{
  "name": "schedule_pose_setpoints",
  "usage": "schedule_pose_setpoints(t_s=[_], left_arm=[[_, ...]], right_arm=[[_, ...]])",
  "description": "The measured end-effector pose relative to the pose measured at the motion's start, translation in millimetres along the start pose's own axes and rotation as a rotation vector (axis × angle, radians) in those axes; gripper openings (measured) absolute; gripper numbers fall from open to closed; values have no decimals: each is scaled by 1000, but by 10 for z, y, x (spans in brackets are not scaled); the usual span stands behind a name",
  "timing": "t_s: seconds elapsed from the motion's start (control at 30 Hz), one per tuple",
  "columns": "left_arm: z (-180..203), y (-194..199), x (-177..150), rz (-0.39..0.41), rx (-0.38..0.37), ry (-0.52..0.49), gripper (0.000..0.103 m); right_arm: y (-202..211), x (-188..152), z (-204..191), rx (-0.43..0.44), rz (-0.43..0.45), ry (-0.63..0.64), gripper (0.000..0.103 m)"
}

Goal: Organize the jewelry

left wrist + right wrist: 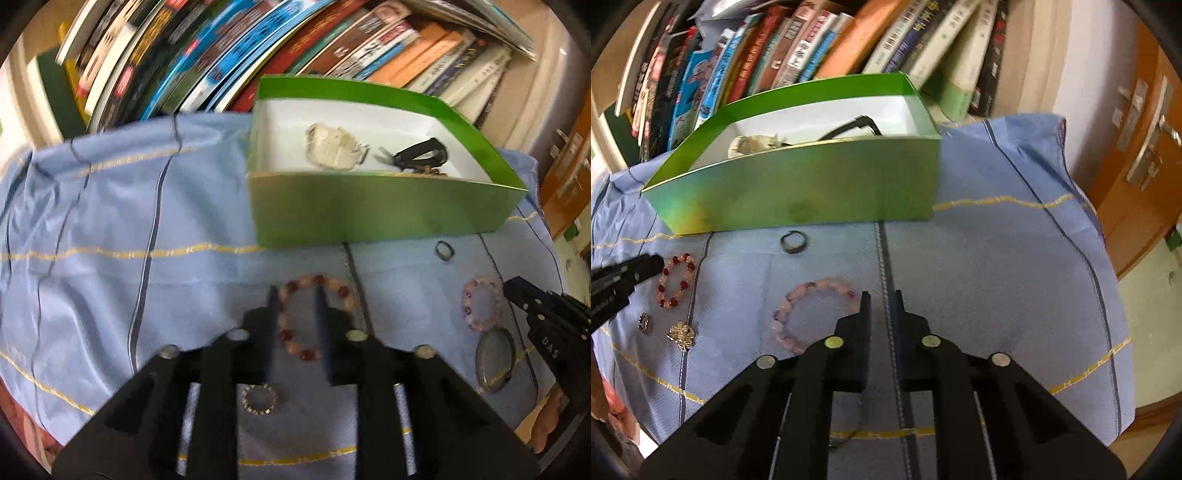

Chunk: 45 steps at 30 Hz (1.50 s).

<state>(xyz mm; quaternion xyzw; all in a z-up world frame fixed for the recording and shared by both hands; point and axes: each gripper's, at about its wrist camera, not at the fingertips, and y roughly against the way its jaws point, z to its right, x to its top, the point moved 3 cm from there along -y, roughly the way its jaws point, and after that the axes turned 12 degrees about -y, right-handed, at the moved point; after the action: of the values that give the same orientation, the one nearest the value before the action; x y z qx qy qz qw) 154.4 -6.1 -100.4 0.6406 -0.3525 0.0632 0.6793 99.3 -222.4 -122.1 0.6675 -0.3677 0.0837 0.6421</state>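
A green box [369, 210] [798, 192] with a white inside stands on the blue cloth and holds a white watch [334, 149] and a black band [421, 153]. My left gripper [295, 291] is open, its fingers over a red and peach bead bracelet [317, 317] [675, 280] on the cloth. My right gripper [881, 295] is open and empty, just right of a pale pink bead bracelet [809, 314] [482, 304]. A dark ring [444, 251] [793, 242] lies near the box front. A round studded ring [259, 398] lies between the left fingers.
A row of leaning books [229, 48] [827, 40] stands behind the box. A round glass pendant [495, 358] lies right of the left gripper. A gold brooch [681, 334] and a small silver charm [644, 323] lie at the left. A wooden door [1137, 122] is at the right.
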Motion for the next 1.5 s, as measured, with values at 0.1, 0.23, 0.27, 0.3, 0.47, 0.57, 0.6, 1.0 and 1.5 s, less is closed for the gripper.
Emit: schedule_pose_setpoints(t_s=[0.1,0.23,0.27,0.3,0.47,0.57,0.6,1.0,1.5], left_arm=[[-65,-3,-83,-13,32,12,34],[-59,47,-126,4,88,-10,47],[-40,64,-134,9,102,-17,48],[-35,74,-138,13,102,-19,48],[0,80,-166,15,104,-22,53],[13,50,-186,10,93,-22,55],[16,40,-191,8,93,-22,55],[18,-51,-210,-3,70,-25,56],[112,-69,-212,-4,62,-44,57]], right_arm=[[-1,-8,73,-6,-8,-23,17],[-6,-14,81,-10,-10,-25,27],[-7,-17,61,-10,-8,-22,30],[-6,-24,36,-10,-6,-18,30],[53,-68,-156,19,-3,26,30],[110,-102,-318,37,3,76,30],[123,-111,-368,45,2,89,30],[-80,-163,-567,44,-38,125,30],[30,46,0,-9,3,11,30]])
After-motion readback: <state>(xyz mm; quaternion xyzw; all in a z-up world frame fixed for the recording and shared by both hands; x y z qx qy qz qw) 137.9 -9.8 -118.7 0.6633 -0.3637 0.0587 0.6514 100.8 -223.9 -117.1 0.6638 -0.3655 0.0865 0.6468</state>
